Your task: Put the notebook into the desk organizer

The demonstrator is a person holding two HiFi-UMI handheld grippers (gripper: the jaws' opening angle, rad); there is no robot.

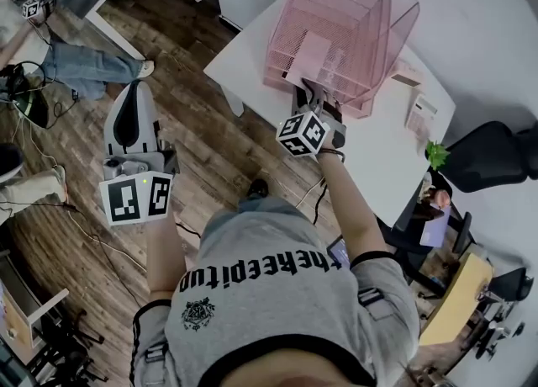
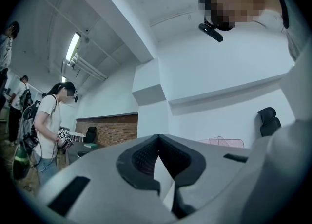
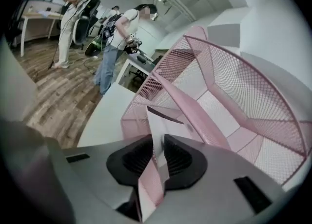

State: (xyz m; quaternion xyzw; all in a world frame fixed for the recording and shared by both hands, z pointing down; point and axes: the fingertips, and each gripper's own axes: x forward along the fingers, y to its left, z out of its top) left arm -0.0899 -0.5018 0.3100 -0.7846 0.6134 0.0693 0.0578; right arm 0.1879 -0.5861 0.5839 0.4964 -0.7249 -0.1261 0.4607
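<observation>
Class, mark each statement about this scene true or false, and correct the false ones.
1. The right claw is closed on a thin notebook. True.
2. The desk organizer is made of blue plastic. False: it is pink mesh.
3. The left claw holds a pen. False: its jaws are shut with nothing between them.
4. The desk organizer stands on a white table. True.
5. The left claw is above the table. False: in the head view it is off to the side, over the wooden floor.
</observation>
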